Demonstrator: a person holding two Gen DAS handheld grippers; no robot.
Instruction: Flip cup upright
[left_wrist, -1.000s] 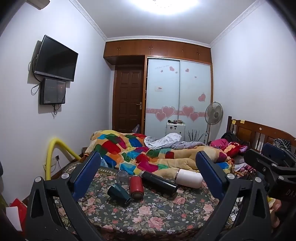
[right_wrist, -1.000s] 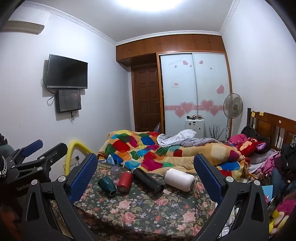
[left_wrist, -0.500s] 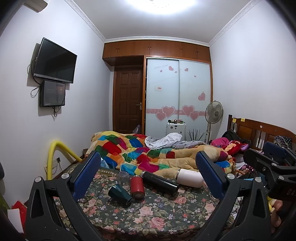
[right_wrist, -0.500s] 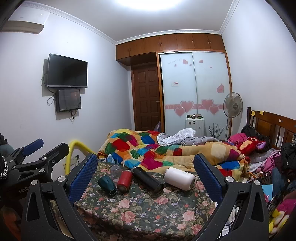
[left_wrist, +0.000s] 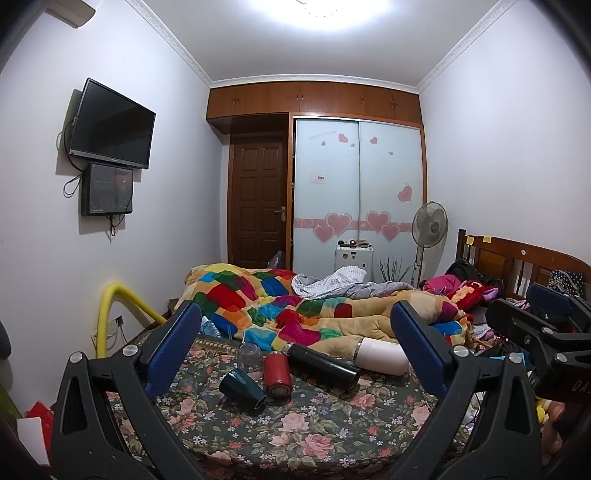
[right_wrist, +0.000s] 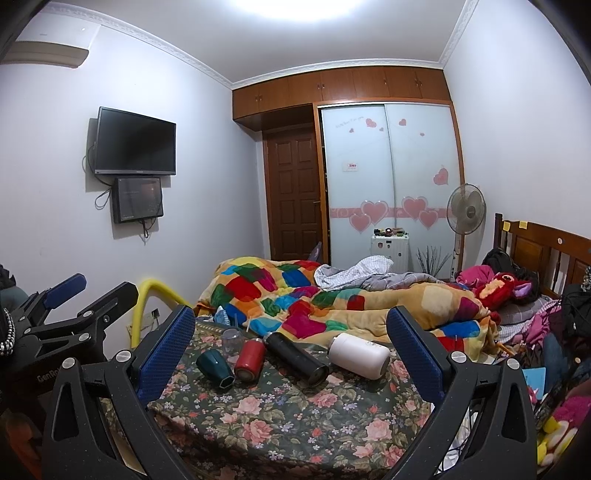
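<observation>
Several cups lie on their sides on a floral-covered table (left_wrist: 295, 435): a dark green cup (left_wrist: 242, 388) (right_wrist: 215, 369), a red cup (left_wrist: 277, 373) (right_wrist: 250, 359), a black flask (left_wrist: 323, 366) (right_wrist: 296, 355) and a white bottle (left_wrist: 380, 356) (right_wrist: 359, 355). A small clear glass (left_wrist: 250, 355) (right_wrist: 231, 339) stands behind them. My left gripper (left_wrist: 295, 347) and right gripper (right_wrist: 291, 343) are both open and empty, held back from the cups.
A bed with a patchwork quilt (left_wrist: 280, 302) lies right behind the table. A yellow tube (left_wrist: 110, 299) arches at the left wall. The right gripper shows at the right edge of the left wrist view (left_wrist: 546, 325). Clutter fills the right side (right_wrist: 546, 314).
Both cameras have shifted slightly; the view has tilted up a little. The cups have not moved and both grippers stay open.
</observation>
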